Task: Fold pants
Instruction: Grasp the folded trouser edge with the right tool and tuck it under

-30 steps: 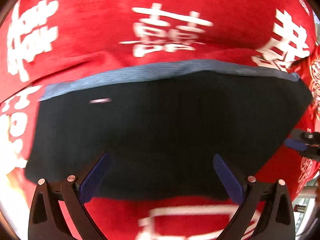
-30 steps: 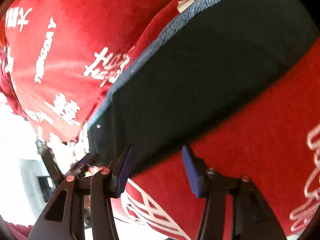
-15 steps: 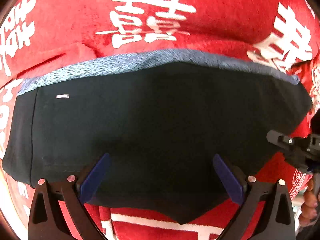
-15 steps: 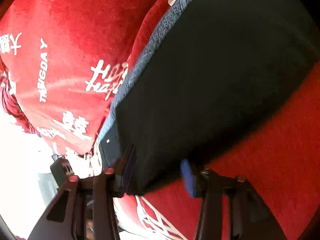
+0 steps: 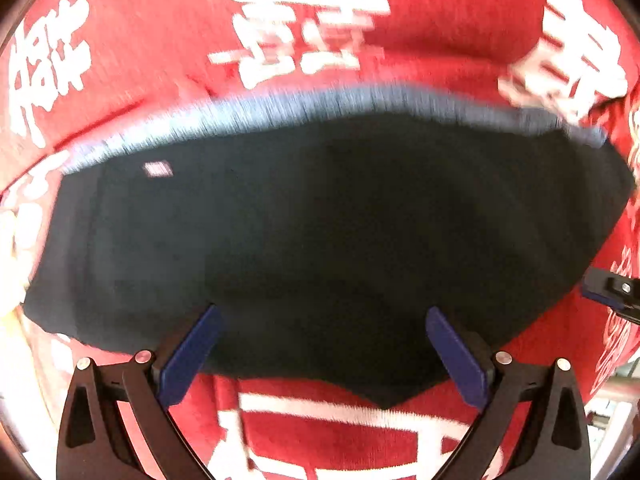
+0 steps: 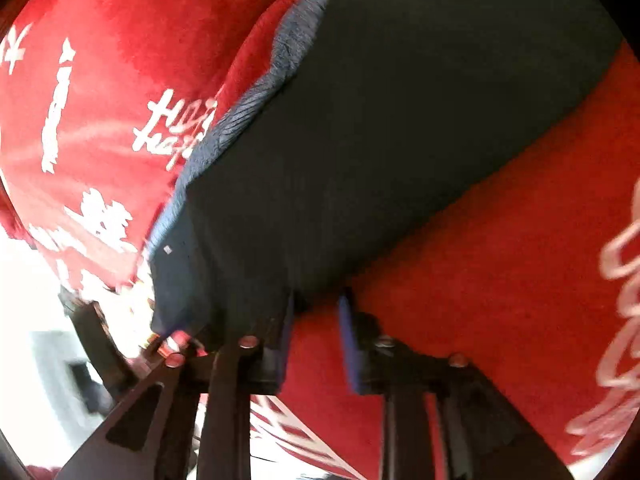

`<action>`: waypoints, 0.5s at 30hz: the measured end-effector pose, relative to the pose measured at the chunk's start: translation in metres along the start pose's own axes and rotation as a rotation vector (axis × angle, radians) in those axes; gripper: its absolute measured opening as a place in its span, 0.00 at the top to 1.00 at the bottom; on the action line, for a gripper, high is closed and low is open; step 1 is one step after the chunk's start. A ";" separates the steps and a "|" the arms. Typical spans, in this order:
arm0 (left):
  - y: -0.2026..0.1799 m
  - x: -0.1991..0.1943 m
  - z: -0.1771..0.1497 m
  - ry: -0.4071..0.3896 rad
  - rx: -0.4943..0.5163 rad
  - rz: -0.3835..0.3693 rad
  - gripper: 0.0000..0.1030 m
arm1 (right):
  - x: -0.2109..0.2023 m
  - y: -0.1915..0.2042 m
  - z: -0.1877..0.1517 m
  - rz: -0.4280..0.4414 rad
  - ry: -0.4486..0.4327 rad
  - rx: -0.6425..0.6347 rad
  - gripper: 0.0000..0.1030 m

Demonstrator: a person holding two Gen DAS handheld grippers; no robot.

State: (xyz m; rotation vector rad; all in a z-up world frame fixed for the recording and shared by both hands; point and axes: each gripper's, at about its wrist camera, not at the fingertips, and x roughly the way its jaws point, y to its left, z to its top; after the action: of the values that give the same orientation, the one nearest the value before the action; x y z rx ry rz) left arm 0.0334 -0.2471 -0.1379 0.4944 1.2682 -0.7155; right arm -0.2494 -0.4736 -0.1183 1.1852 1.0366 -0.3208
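Note:
Folded black pants [image 5: 320, 232] lie on a red cloth [image 5: 160, 40], their grey-blue waistband [image 5: 304, 108] along the far edge. My left gripper [image 5: 324, 354] hangs open over the pants' near edge, its blue pads wide apart and holding nothing. In the right wrist view the pants [image 6: 400, 140] run up and to the right. My right gripper [image 6: 316, 336] is at their near edge with a narrow gap. Its jaws are opening, red cloth shows between the pads, and the fabric edge sits just at the tips, unpressed. The right gripper [image 5: 612, 292] also shows at the left view's right edge.
The red cloth [image 6: 480, 280] with white printed characters [image 5: 300, 40] covers the whole surface under the pants. Beyond its edge at the lower left of the right wrist view lies a bright, washed-out area [image 6: 32, 300].
The right jaws went from wide apart to closed on the pants' near edge, and now stand slightly parted. A pointed corner appeared on the near edge. The left gripper stayed open and shifted slightly.

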 end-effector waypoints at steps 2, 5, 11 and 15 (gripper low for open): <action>0.003 -0.010 0.022 -0.039 -0.010 -0.013 0.00 | -0.021 0.010 0.012 -0.027 -0.055 -0.072 0.73; 0.004 -0.004 0.065 -0.066 0.003 0.008 0.00 | -0.023 0.024 0.046 -0.059 -0.085 -0.135 0.73; -0.006 0.047 0.107 -0.053 -0.012 0.066 0.00 | 0.032 0.039 0.098 -0.173 -0.047 -0.227 0.73; 0.008 0.063 0.113 -0.077 -0.079 0.112 0.00 | 0.052 0.032 0.114 -0.195 -0.066 -0.236 0.75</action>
State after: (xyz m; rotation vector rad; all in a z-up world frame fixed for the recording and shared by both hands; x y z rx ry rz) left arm 0.1244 -0.3325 -0.1722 0.4651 1.1823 -0.5833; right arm -0.1434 -0.5453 -0.1395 0.8588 1.1022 -0.3768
